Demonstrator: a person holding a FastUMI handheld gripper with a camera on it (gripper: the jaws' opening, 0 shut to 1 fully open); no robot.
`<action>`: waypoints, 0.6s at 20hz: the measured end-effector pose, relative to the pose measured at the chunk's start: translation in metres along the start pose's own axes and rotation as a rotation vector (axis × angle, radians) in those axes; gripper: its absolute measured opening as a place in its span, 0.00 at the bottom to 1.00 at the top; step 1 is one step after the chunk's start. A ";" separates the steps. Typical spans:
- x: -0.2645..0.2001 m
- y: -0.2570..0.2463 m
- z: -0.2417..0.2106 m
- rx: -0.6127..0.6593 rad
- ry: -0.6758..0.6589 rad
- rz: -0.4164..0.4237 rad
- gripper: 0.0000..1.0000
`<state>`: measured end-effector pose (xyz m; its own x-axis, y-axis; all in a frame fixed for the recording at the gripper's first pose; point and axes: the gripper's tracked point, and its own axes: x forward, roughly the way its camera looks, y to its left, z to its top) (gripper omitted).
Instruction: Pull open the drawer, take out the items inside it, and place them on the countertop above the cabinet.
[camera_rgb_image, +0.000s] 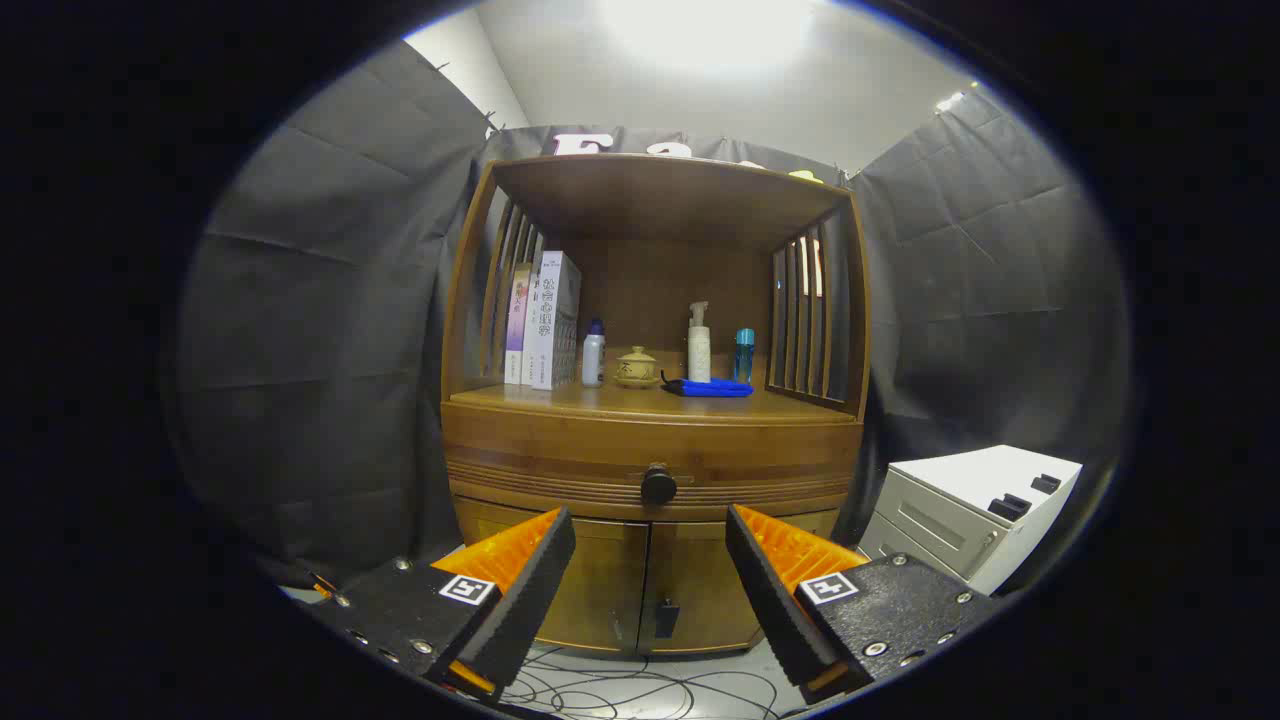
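Wooden and warm brown, the cabinet (655, 440) is standing straight ahead of you against the dark cloth wall, and you are holding the gripper (650, 535) with its fingers spread wide apart, gripping nothing. Its drawer (560, 462) is sitting fully closed under the countertop (620, 402), and the round dark knob (658, 486) at the drawer's middle is showing just beyond the fingertips, in line with the gap between them and not touching either one. Whatever is lying inside the drawer is hidden from you. On the countertop, several upright books (545, 320) are leaning against the slatted left side, with a small white bottle (593, 353) just beside them. Near the middle, a small lidded pot (636, 366) is resting on its saucer, a white pump bottle (698, 343) is standing to its right, and a blue bottle (744, 355) is standing beyond that, near the slatted right side. A flat blue item (712, 388) is lying in front of the pump bottle, close to the countertop's front edge. Below the drawer, two cabinet doors (650, 585) are staying shut between your fingers. A white box-like unit (975, 510) is sitting on the floor to the cabinet's right, and thin cables (620, 690) are trailing across the floor below the doors.
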<state>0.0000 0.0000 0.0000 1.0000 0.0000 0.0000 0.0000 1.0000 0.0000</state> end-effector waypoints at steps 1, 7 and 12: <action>0.000 0.000 0.000 0.001 -0.002 0.000 0.95; 0.000 0.000 0.001 0.006 -0.009 -0.013 0.95; 0.000 -0.001 0.002 0.013 -0.015 -0.015 0.95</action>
<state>0.0002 -0.0009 0.0024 0.9998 -0.0150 0.0148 0.0148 0.9998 0.0136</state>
